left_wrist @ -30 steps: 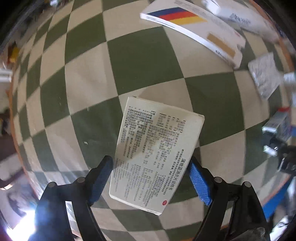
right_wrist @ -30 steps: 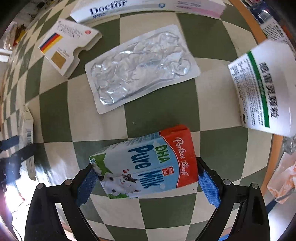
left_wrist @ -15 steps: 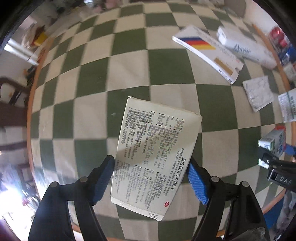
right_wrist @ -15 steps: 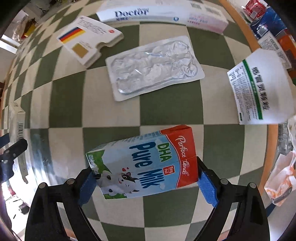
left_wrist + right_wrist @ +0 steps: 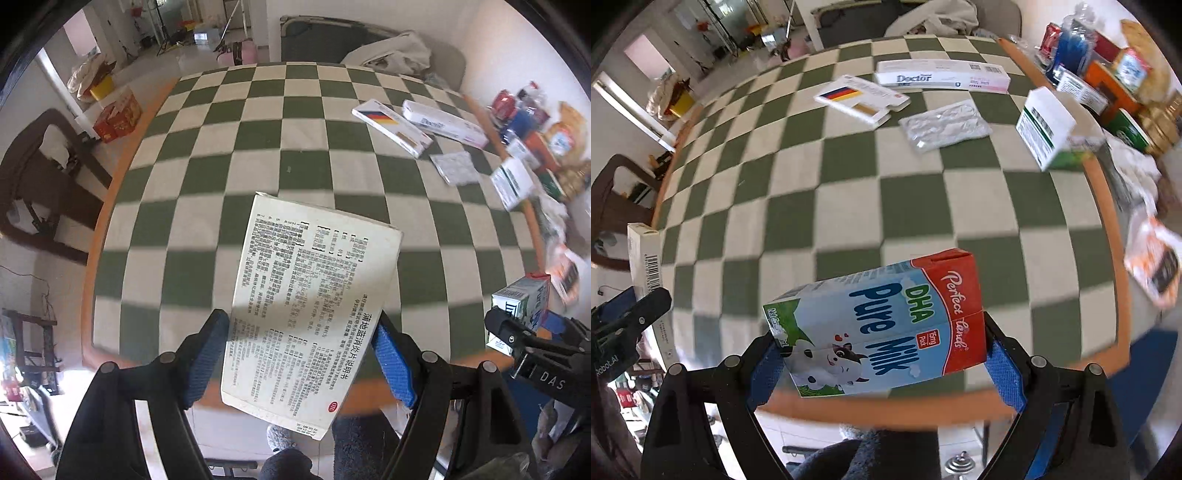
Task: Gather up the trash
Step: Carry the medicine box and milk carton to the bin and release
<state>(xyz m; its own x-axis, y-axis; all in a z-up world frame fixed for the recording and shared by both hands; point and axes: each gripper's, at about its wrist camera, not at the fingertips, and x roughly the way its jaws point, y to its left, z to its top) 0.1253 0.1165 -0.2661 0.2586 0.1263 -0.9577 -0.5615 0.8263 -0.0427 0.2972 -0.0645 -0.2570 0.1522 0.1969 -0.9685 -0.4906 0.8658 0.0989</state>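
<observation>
Medicine box (image 5: pixel 310 314) is clamped flat between the left gripper (image 5: pixel 301 354) pads, printed face up, clear of the checkered table (image 5: pixel 295 173) near its front edge. Milk carton (image 5: pixel 882 325) is gripped end to end by the right gripper (image 5: pixel 882 363), lying sideways, also off the table. Both look lifted for carrying to a bin; none visible. Left on the table: toothpaste box (image 5: pixel 942 78), flag-striped box (image 5: pixel 862 98), foil blister pack (image 5: pixel 945 125), green-striped box (image 5: pixel 1047 129).

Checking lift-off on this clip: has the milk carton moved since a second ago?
Yes. The milk carton, clamped in the right tongs, has risen off the checkered table and come back toward its near edge, which now shows beneath it.
</observation>
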